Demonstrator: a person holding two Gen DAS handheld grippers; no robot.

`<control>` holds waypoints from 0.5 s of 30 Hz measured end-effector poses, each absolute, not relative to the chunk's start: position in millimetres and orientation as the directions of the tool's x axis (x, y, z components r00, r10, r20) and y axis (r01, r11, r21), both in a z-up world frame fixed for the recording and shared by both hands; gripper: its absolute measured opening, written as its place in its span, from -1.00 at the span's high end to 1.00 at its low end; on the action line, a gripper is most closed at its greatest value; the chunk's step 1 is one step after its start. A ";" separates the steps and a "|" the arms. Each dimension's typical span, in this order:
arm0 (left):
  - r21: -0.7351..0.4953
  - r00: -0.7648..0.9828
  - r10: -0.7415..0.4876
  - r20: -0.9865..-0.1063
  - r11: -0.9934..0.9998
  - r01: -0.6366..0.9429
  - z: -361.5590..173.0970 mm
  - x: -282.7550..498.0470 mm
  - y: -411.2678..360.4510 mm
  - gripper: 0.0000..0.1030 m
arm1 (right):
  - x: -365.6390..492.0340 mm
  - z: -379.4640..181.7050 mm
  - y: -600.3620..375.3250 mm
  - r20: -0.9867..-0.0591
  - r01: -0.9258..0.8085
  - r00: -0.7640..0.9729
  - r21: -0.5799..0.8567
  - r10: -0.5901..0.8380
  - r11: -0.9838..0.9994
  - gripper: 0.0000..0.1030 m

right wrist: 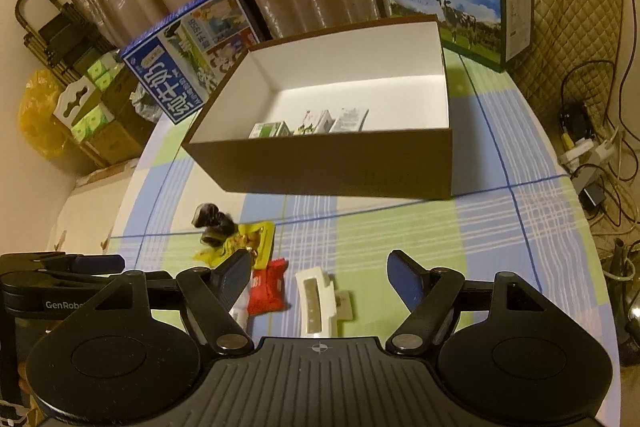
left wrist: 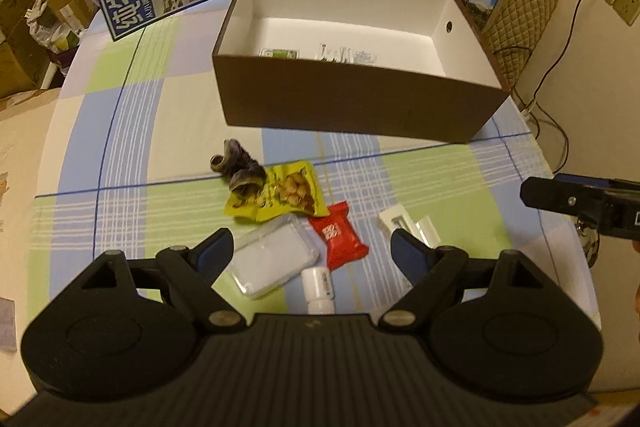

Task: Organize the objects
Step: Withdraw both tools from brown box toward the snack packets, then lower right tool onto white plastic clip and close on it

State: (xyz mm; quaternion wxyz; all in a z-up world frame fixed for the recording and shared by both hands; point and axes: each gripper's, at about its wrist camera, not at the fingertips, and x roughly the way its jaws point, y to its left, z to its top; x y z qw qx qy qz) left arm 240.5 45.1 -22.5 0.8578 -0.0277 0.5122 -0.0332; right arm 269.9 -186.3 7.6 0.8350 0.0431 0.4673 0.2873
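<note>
Down low, the left gripper (left wrist: 312, 253) hangs with jaws spread wide over a clear plastic case (left wrist: 274, 261), a small white bottle (left wrist: 318, 285) and a red sweet packet (left wrist: 338, 239), while the right gripper (right wrist: 320, 275) is just as wide open above a white plastic tray (right wrist: 318, 301), neither holding anything. A little farther sit the yellow snack bag (left wrist: 280, 195) with a dark hair tie (left wrist: 238, 167) touching it, and beyond them the brown box (left wrist: 360, 107) already holds a few small packets. The pile is tight, so I reckon a closing jaw could nudge the bottle rolling or catch two items at once.
</note>
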 end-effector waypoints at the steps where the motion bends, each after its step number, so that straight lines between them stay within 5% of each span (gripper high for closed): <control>1: -0.083 0.470 -0.085 -0.878 0.996 0.026 -23.6 238.6 45.4 -0.62 | 268.2 6.2 -186.1 -0.758 -0.441 0.397 0.337 0.518 0.832 -0.41; 15: -0.097 0.431 -0.091 -0.898 0.995 0.008 -37.5 222.0 49.0 -0.62 | 253.9 -24.1 -174.1 -0.802 -0.478 0.326 0.317 0.501 0.819 -0.41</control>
